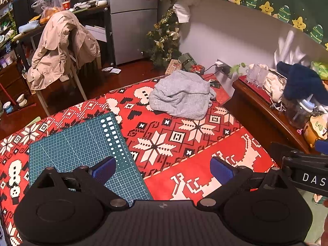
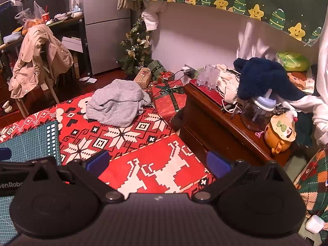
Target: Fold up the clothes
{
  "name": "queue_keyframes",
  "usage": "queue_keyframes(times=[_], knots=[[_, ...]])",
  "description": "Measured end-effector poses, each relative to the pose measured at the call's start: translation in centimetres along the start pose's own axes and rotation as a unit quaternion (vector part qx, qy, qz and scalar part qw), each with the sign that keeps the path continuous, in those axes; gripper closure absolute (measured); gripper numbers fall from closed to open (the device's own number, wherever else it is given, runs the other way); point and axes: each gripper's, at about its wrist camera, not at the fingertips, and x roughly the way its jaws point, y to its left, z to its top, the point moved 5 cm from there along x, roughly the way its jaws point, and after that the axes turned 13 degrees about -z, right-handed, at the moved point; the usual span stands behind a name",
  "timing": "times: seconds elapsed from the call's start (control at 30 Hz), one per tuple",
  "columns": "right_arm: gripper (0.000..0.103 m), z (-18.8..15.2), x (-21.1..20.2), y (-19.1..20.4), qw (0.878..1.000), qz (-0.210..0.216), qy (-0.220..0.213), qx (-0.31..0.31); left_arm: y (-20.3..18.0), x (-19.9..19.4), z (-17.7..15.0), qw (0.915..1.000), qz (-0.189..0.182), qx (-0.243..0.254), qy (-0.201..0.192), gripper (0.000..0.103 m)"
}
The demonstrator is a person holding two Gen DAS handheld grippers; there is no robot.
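A crumpled light grey sweater (image 1: 180, 98) (image 2: 116, 104) lies in a heap at the far end of a red patterned cloth (image 1: 184, 141) (image 2: 131, 143) that covers the work surface. My left gripper (image 1: 164, 169) hangs well short of the sweater, open, its blue pads wide apart with nothing between them. My right gripper (image 2: 157, 162) is also open and empty, over the near right part of the cloth. The right gripper's body (image 1: 307, 172) shows at the right edge of the left wrist view.
A green cutting mat (image 1: 82, 147) (image 2: 26, 143) lies on the cloth's near left. A dark wooden cabinet (image 2: 221, 121) loaded with glasses, a jar and a dark blue fluffy garment (image 2: 264, 78) stands right of the cloth. Wrapped gifts (image 2: 170, 100), a small Christmas tree (image 1: 164, 39) and a jacket-draped chair (image 1: 61, 49) stand beyond.
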Motion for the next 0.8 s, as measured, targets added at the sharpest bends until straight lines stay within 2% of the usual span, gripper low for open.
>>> queue_keyframes(times=[0.17, 0.37, 0.8], knots=[[0.001, 0.02, -0.09, 0.28, 1.0, -0.001, 0.0, 0.001, -0.27, 0.23, 0.03, 0.9999, 0.008, 0.008, -0.002, 0.004], [0.001, -0.27, 0.08, 0.54, 1.0, 0.003, 0.002, 0.001, 0.41, -0.03, -0.18, 1.0, -0.003, -0.003, -0.005, 0.004], [0.001, -0.32, 0.5, 0.33, 1.0, 0.005, 0.005, 0.0, 0.26, 0.33, -0.25, 1.0, 0.001, -0.001, -0.002, 0.004]])
